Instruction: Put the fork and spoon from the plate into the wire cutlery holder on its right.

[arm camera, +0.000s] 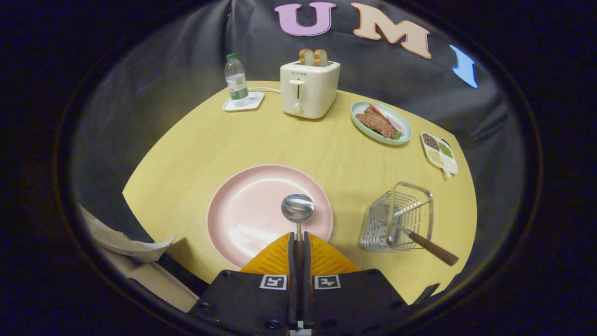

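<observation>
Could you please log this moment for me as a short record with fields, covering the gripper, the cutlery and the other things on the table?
gripper: gripper shut on the spoon's handle
spoon: spoon, bowl ahead of the fingers, above the pink plate
fork: wooden-handled utensil, presumably the fork, already leaning in the wire cutlery holder
holder position: right of the plate
far side: toaster with bread, water bottle, plate of food, small divided dish
remaining: spoon into holder
</observation>
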